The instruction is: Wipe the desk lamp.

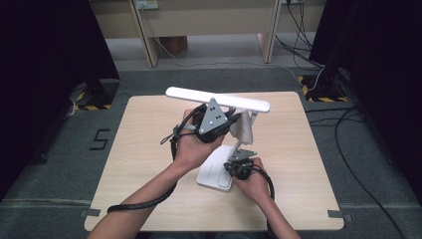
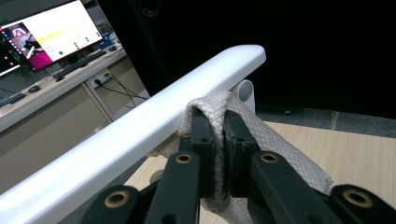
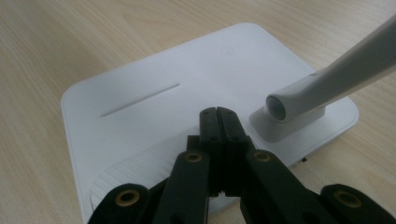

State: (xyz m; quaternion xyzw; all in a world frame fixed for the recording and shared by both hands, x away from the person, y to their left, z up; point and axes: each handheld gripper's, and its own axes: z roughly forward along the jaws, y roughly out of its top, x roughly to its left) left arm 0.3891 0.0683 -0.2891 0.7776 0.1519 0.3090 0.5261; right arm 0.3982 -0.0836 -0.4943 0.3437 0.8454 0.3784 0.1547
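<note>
Cloth [image 2: 261,135] in left claw [image 2: 219,121] against lamp bar [image 2: 154,116]

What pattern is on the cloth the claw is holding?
The cloth is whitish with a fine criss-cross diamond pattern, clearest in the left gripper view.

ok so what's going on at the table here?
A person is wiping a white desk lamp on the table. The left tongs are shut on a cloth and hold it against the lamp's light bar. The right tongs are shut with nothing between them; their tips sit over the lamp's base, by the stem's foot, apparently steadying it, though I can't tell if they press on it.
</note>
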